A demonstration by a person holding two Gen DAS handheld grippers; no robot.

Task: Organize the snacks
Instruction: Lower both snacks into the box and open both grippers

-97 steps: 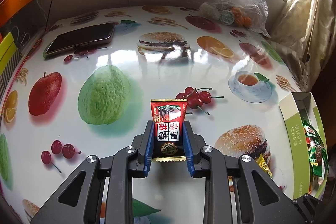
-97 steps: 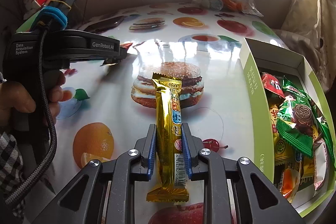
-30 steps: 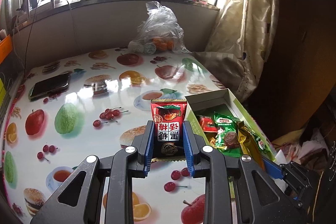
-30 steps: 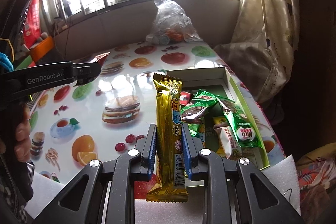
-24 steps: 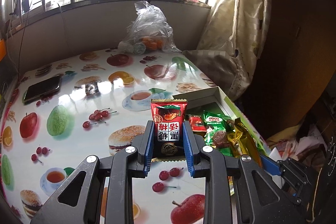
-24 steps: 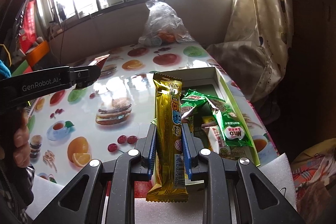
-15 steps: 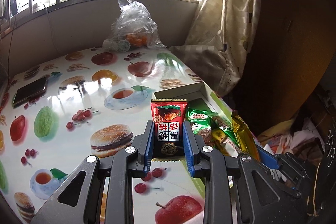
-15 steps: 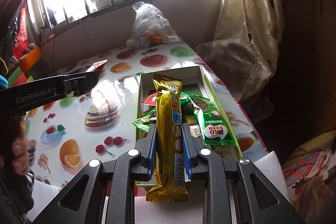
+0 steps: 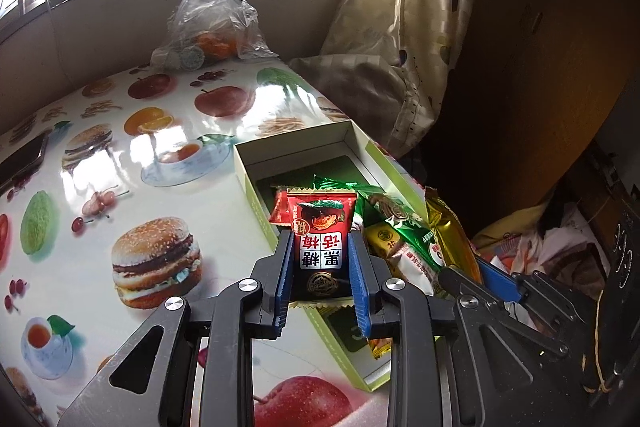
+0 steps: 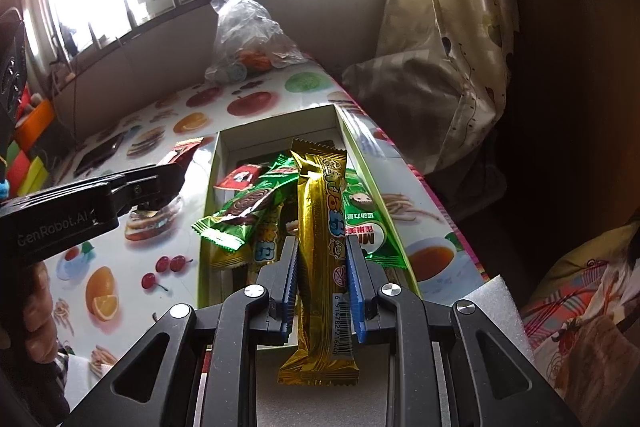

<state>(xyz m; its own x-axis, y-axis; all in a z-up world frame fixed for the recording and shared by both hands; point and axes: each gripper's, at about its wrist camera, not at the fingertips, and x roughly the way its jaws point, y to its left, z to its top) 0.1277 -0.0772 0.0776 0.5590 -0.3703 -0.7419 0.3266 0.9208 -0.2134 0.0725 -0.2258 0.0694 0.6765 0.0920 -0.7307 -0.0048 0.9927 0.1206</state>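
My left gripper (image 9: 320, 259) is shut on a small red snack packet (image 9: 321, 239) with white characters, held above the near left wall of the green and white box (image 9: 256, 195). My right gripper (image 10: 322, 263) is shut on a long gold snack bar (image 10: 322, 227), which hangs over the box (image 10: 208, 187). Several snacks lie inside: green Milo packets (image 10: 244, 211), a red packet (image 10: 242, 177) and gold ones. In the right wrist view the left gripper (image 10: 176, 171) reaches in from the left with the red packet (image 10: 186, 149). The right gripper's fingers (image 9: 492, 279) show at the box's right side.
A clear plastic bag (image 9: 208, 23) with oranges stands at the table's far edge under the window. A dark phone (image 9: 20, 163) lies at the far left. A curtain (image 9: 400, 27) hangs right of the table. White foam (image 10: 496, 299) lies at the near edge. A hand (image 10: 38, 311) holds the left gripper.
Both grippers have moved right and lower towards the box, each still holding its snack. The box now lies right under both sets of fingers.
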